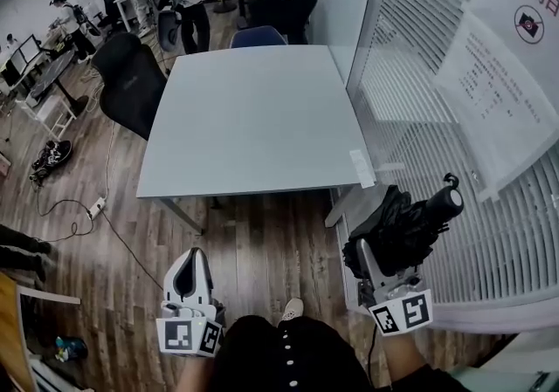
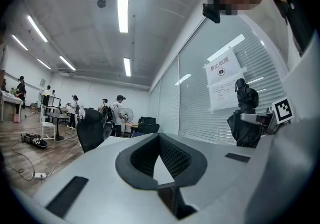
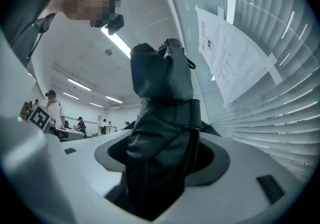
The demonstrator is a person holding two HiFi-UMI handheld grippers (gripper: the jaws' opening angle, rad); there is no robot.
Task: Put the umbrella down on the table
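Black folded umbrella [image 1: 410, 224] is gripped in the right gripper [image 1: 376, 252], near and right of the grey table [image 1: 253, 111]; the left gripper [image 1: 194, 257] is closed, empty.

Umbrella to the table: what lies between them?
Head view: only wooden floor and a grey ledge by the blinds lie between the umbrella and the table's near right corner.

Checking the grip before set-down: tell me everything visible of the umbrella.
The umbrella is a black folding one, collapsed, its fabric bunched and bound by a strap. A dark round handle with a small loop sits at the far end. It is clamped in the right hand-held gripper, tilted with the handle away from the person, in the air right of the table, beside the blinds.
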